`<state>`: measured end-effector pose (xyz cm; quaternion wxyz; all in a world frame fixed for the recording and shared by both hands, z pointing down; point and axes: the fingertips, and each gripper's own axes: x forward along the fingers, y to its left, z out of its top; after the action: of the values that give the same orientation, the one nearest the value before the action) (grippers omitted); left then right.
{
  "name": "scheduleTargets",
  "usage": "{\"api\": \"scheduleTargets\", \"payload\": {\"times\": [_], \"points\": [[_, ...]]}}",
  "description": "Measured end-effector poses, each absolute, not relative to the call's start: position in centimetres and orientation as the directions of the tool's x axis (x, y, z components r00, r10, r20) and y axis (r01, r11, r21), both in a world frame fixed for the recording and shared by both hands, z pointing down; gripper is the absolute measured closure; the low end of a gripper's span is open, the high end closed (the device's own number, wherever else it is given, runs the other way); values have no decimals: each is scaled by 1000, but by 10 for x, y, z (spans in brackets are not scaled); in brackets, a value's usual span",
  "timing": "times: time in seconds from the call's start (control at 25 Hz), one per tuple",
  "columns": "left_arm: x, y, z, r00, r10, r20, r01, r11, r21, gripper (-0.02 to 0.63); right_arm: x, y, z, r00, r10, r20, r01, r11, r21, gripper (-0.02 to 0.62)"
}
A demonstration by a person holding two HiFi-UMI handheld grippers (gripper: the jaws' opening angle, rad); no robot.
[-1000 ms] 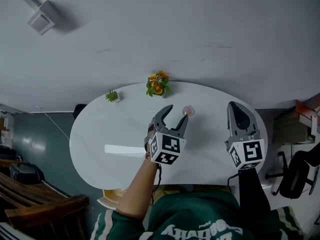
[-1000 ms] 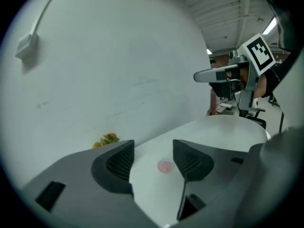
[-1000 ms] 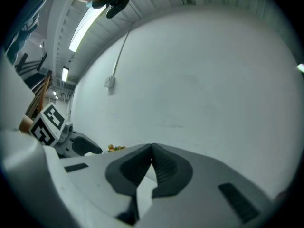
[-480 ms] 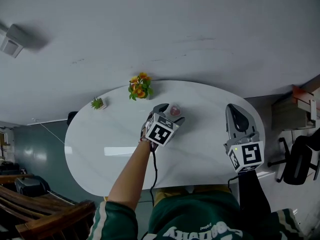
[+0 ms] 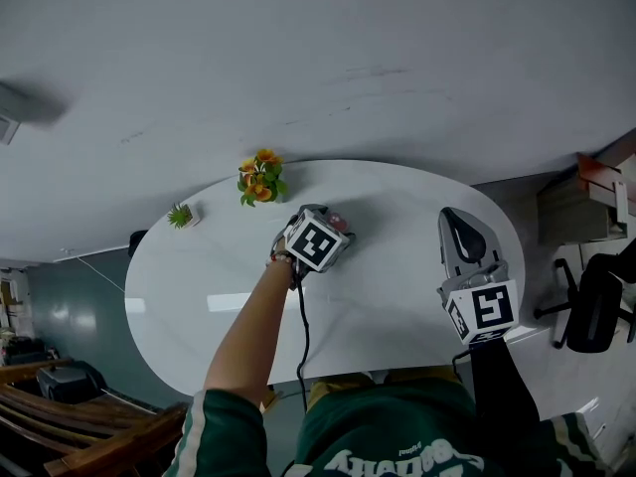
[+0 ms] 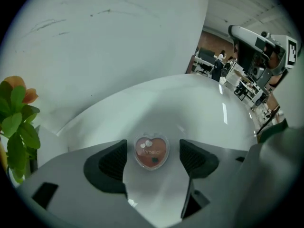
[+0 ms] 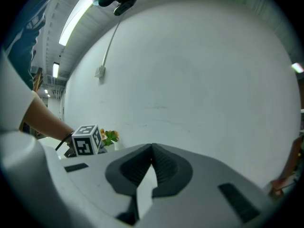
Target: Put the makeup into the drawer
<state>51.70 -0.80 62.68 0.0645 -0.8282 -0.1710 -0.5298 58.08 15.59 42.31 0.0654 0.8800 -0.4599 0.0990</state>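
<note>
Two claws show in the head view over a white oval worktop. The left claw is tipped steeply down at the far side, near a pot of orange flowers. A bit of the pink makeup shows just past it. I judge that it is lowered this way in order to take the makeup from above. The right claw waits at the right edge, well apart.

In the left gripper view the heart-shaped makeup lies flat on the worktop between the two pads. They stand wide apart and do not touch it.

In the right gripper view the jaws are together with nothing between them, so this claw seems only parked.

Compared with one second ago, the left claw has come down from above the worktop to the makeup, and its jaws have just been opening wider.
</note>
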Motion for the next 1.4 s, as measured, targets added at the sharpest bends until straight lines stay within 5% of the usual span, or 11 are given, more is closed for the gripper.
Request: {"api": "scheduleTargets", "payload": {"times": [0.24, 0.36, 0.68, 1.0, 1.4], "points": [[518, -5, 626, 337, 218, 916, 380, -922, 79, 262, 581, 151, 425, 548, -804, 232, -828, -560, 14, 591], [518, -5, 624, 322, 189, 928, 379, -924, 57, 376, 582, 151, 427, 549, -802, 236, -827, -562, 16, 591], [513, -4, 611, 404, 141, 904, 359, -933, -15, 376, 584, 147, 421, 543, -811, 218, -833, -553, 15, 591], [505, -8, 521, 647, 107, 755, 180, -984, -14, 376, 580, 131, 398, 524, -835, 168, -849, -528, 20, 591], [461, -32, 403, 856, -86, 510, -92, -996, -13, 376, 553, 94, 356, 450, -888, 93, -893, -447, 53, 591]]}}
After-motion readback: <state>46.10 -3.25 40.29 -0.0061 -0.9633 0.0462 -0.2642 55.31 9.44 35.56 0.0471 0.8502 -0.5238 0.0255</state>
